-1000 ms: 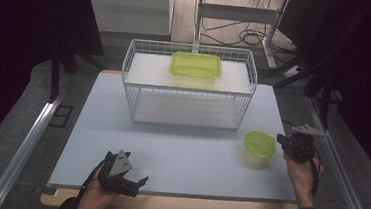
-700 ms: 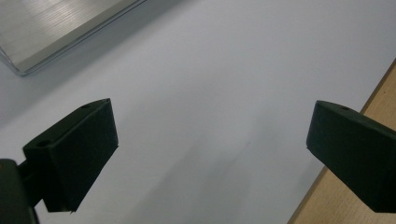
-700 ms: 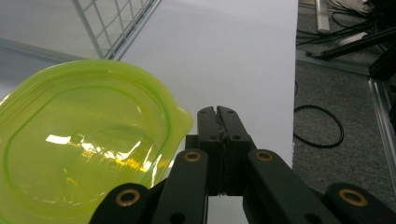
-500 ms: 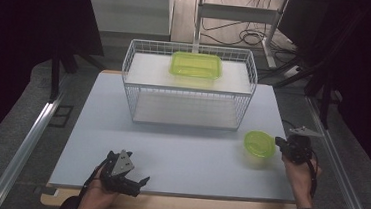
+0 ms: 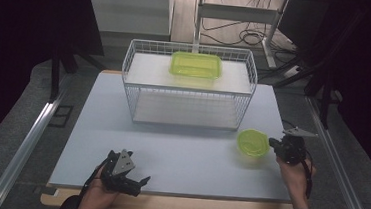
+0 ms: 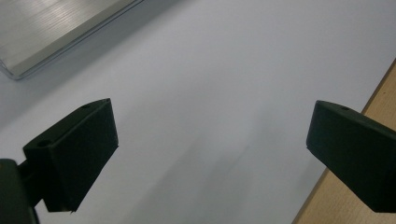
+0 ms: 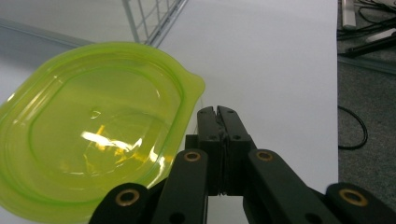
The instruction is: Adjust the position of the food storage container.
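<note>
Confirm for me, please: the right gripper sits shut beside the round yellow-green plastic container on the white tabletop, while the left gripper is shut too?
Not quite: the left gripper is open, jaws wide apart in the left gripper view. The right gripper is shut beside the round yellow-green plastic container.

My matt black two-jaw right gripper [image 7: 218, 112] is showing brass-coloured rivets beside the translucent lime-green round plastic lid [image 7: 93, 135]. A matching lime-green rectangular plastic container [image 5: 196, 65] is sitting in the white wire basket [image 5: 129, 87] on the pale grey-white tabletop [image 5: 179, 154].
</note>
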### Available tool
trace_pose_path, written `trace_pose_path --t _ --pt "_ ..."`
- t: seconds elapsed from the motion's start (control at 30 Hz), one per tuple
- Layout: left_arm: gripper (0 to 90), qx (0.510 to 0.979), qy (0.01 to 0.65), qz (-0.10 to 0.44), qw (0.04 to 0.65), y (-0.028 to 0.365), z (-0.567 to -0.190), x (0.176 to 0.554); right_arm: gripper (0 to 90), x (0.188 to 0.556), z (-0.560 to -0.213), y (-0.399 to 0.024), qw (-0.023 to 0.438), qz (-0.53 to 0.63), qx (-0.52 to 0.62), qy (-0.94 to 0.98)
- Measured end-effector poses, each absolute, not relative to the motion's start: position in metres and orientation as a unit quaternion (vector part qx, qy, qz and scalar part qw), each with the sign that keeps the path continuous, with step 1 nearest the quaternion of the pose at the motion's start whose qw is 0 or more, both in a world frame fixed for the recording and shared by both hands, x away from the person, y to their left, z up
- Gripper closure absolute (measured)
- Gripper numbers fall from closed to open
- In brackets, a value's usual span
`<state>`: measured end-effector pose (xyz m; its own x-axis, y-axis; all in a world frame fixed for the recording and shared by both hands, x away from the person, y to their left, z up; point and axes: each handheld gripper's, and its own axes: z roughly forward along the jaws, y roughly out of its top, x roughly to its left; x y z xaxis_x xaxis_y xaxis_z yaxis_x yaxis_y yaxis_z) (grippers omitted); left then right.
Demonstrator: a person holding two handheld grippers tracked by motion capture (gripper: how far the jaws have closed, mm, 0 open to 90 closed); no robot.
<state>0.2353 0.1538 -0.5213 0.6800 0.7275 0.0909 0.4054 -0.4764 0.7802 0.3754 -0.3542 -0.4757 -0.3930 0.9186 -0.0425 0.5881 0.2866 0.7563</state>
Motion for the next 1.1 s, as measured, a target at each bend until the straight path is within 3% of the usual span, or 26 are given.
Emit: trace_pose_path --t 1.1 --pt "2.0 0.841 0.331 0.209 0.375 0.147 -0.522 0.238 88.2 0.373 -0.481 -0.324 0.206 0.352 0.475 0.78"
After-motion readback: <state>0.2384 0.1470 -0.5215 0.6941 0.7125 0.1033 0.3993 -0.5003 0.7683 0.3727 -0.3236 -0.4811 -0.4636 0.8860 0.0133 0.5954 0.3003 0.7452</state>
